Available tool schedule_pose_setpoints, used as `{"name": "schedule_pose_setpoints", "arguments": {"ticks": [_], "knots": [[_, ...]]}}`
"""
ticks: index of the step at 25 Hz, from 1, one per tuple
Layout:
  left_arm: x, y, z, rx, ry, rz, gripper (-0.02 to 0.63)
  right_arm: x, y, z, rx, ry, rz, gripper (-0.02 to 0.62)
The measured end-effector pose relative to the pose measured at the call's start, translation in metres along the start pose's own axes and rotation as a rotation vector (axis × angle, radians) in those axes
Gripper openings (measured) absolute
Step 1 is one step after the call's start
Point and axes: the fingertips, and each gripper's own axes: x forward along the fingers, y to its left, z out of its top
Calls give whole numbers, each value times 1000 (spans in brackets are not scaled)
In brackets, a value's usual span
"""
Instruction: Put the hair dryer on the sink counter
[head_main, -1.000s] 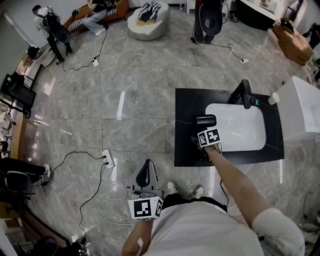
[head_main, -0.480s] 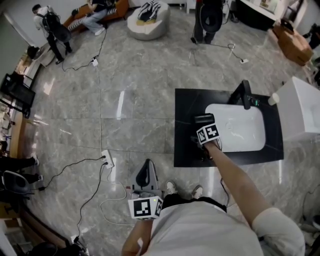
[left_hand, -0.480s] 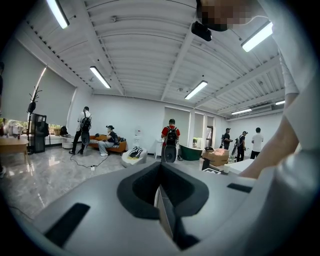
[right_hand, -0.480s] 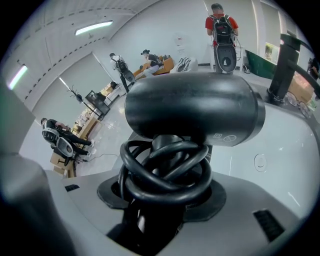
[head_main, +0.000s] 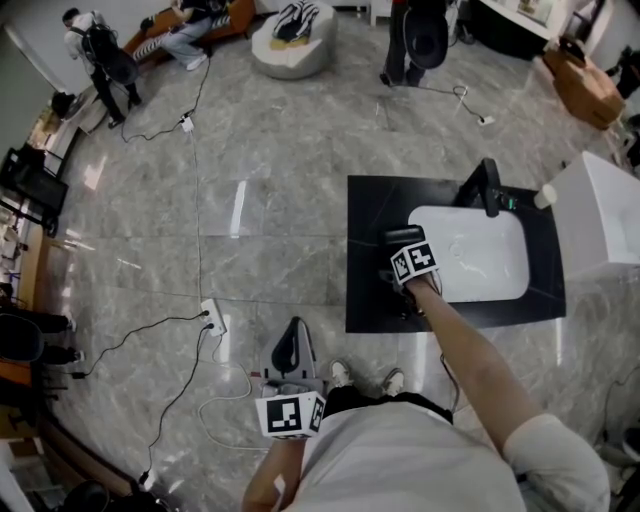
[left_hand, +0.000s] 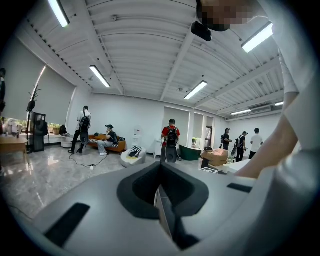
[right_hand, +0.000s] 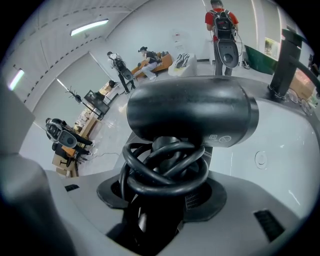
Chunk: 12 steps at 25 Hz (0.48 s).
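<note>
Head view looks steeply down; right gripper view closely shares its sink (head_main: 490, 268).

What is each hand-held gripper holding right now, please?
Left hand-held gripper: closed, empty.
Right hand-held gripper: closed on the handle of the black plastic hair dryer.

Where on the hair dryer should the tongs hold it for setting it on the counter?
Take the cord-wrapped handle, coming from its free end below, as the right tongs do now. The hair dryer has a wide, round barrel lying crosswise, likely too bulky for the jaws; the handle is narrower.
</note>
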Motion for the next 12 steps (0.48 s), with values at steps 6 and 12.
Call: {"name": "schedule_pose_setpoints", "arguments": {"ticks": [6, 12], "knots": [[-1, -2, 2, 5, 2, -8, 3, 1, 5, 1, 5, 43, 14, 287], [-3, -4, 0, 15, 3, -12, 3, 0, 6, 2, 32, 28, 25, 288]]}}
